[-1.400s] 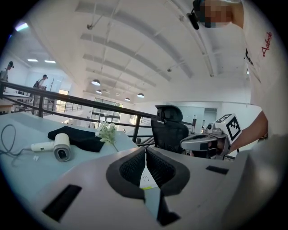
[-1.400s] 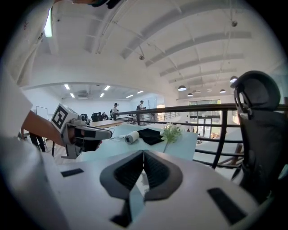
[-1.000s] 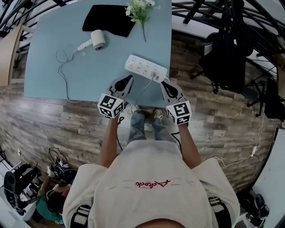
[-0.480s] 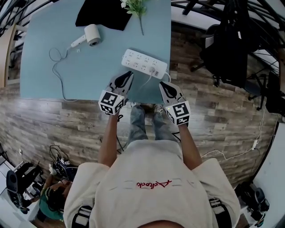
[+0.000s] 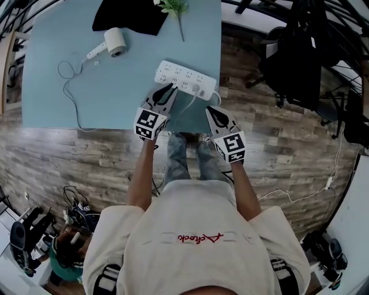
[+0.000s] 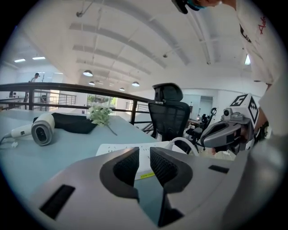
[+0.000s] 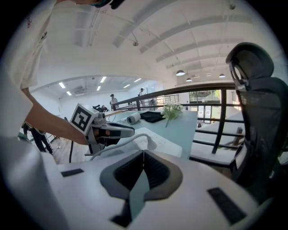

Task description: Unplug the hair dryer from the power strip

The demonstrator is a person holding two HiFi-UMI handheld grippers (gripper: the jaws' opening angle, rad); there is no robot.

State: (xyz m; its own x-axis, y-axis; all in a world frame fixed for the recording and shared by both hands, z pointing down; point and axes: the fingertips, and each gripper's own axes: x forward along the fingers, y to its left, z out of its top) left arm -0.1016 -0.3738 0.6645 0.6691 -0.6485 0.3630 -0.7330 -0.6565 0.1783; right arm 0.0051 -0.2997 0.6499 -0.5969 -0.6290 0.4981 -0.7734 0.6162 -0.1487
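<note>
A white power strip (image 5: 185, 80) lies on the light blue table (image 5: 109, 98) near its front right corner. A white plug (image 5: 200, 90) sits in it, and its cable curves off the table's edge. The white hair dryer (image 5: 112, 43) lies far left at the back, with its thin cord (image 5: 64, 80) looping toward the front edge. My left gripper (image 5: 169, 88) reaches over the strip's near side. Its jaws have just been opening and stand open, with nothing between them. The strip (image 6: 107, 148) and plug (image 6: 179, 144) show just ahead. My right gripper (image 5: 209, 108) is shut and empty, just short of the plug (image 7: 146, 141).
A black cloth (image 5: 130, 17) and a sprig of white flowers (image 5: 173, 7) lie at the table's back. A black office chair (image 5: 294, 57) stands to the right of the table. The floor is wood plank, with cables trailing at the right.
My left gripper has gone forward from the table's front edge to the power strip, and its jaws have parted. The right gripper has stayed shut near the table's front right corner.
</note>
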